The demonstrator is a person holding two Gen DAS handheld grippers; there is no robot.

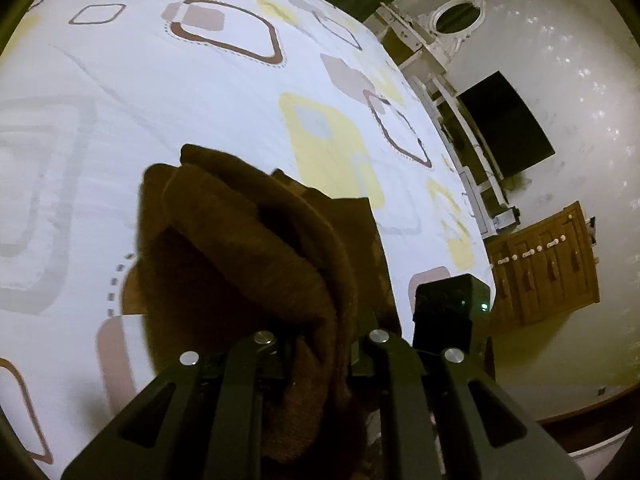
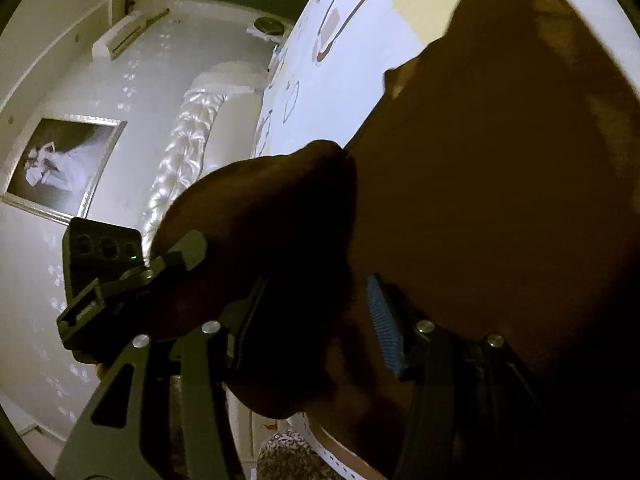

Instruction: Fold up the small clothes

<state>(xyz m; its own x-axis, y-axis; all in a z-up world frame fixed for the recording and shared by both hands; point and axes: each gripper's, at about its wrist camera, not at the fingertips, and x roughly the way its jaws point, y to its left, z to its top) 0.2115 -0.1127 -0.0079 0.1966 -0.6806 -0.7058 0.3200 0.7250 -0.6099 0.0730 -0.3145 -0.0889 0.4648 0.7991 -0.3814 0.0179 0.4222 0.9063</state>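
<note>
A small brown knitted garment (image 1: 248, 248) hangs bunched in my left gripper (image 1: 316, 344), which is shut on it above the patterned bedsheet (image 1: 168, 104). In the right wrist view the same brown garment (image 2: 500, 208) fills most of the frame. My right gripper (image 2: 312, 328) has the cloth bunched between its fingers, the blue ribbed pad (image 2: 384, 328) showing beside it. The fingertips of both grippers are hidden by the cloth.
The bed's edge runs along the right of the left wrist view, with a white bed frame (image 1: 452, 92), a dark panel (image 1: 508, 124) and a wooden cabinet (image 1: 548, 268) beyond. The right wrist view shows a tufted white headboard (image 2: 188, 152) and a framed photo (image 2: 60, 164).
</note>
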